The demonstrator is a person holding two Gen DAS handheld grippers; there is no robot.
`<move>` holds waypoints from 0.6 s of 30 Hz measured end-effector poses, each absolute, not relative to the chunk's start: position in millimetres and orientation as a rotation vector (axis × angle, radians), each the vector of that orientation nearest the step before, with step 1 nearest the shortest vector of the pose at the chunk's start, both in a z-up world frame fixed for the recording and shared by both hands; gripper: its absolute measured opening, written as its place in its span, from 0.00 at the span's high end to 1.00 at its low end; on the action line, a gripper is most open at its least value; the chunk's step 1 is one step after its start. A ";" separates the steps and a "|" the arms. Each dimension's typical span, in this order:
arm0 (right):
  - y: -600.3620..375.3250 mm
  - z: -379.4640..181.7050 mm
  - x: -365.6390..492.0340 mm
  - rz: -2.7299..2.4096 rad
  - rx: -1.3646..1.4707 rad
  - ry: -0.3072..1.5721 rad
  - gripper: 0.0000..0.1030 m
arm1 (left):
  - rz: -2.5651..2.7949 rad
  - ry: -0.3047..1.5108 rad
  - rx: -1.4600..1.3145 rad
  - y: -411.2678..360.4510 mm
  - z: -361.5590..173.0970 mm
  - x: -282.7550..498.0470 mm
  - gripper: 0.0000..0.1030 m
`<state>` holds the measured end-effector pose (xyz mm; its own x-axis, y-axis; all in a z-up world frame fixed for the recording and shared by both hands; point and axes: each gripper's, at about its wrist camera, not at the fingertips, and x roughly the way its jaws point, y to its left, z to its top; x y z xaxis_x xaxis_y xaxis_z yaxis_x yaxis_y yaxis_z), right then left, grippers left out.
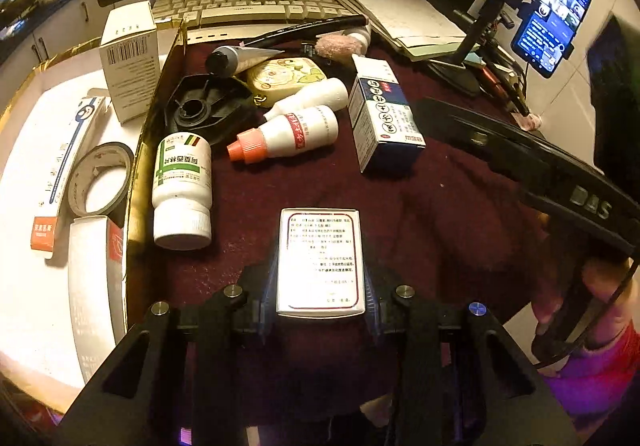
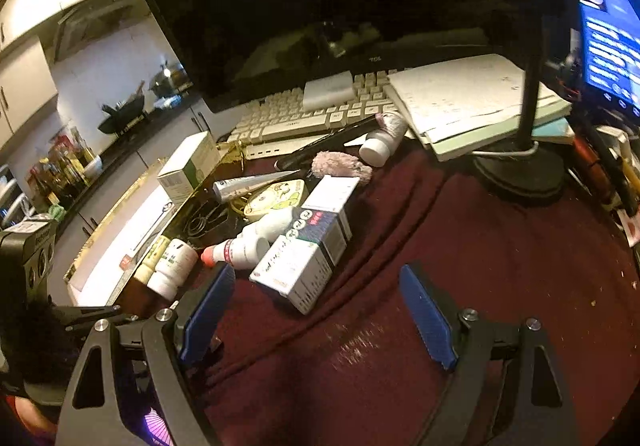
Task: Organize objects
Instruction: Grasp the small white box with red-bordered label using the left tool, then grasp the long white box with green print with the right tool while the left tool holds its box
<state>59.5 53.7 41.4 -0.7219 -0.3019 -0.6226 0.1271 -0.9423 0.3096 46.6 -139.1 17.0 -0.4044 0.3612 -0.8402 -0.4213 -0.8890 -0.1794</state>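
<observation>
The left gripper pinches a small white carton with a red border and printed Chinese text above the dark red cloth; the right gripper stands spread and empty. "TCL" reads on the black monitor

A white red-bordered printed box is clamped between the pads of the left hand-held gripper, above the dark red cloth-covered surface. At ten o'clock from it a white green-labelled pill bottle is laid on its side; at twelve, a white dropper bottle with an orange cap; at one, a blue-and-white carton. Behind these a cream keyboard is placed. Left of the bottle, in a gold-edged white tray, a grey tape roll is kept.
</observation>
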 end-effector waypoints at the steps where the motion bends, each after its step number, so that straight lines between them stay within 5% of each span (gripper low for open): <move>1: 48.4 41.4 53.6 -2.689 1.056 -0.344 0.18 | 2.300 0.089 -1.351 -138.2 16.8 46.2 0.66; 5: 29.7 34.8 32.7 -2.707 1.154 -0.273 0.20 | 2.297 0.100 -1.347 -136.0 16.7 44.3 0.66; 7: 22.6 27.6 23.2 -2.712 1.208 -0.226 0.39 | 2.291 0.088 -1.348 -137.3 16.6 42.3 0.66; 13: 26.1 30.9 26.1 -2.731 1.219 -0.132 0.59 | 2.278 0.074 -1.347 -135.1 16.1 36.4 0.66; 18: 49.6 36.3 36.1 -2.770 1.259 -0.099 0.67 | 2.263 0.070 -1.337 -123.5 16.1 30.7 0.66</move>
<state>36.1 49.6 36.3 -0.6538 -0.1151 -0.7478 0.0612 -0.9932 0.0993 30.7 -123.5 16.1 -0.3875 0.3967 -0.8322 -0.4476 -0.8701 -0.2063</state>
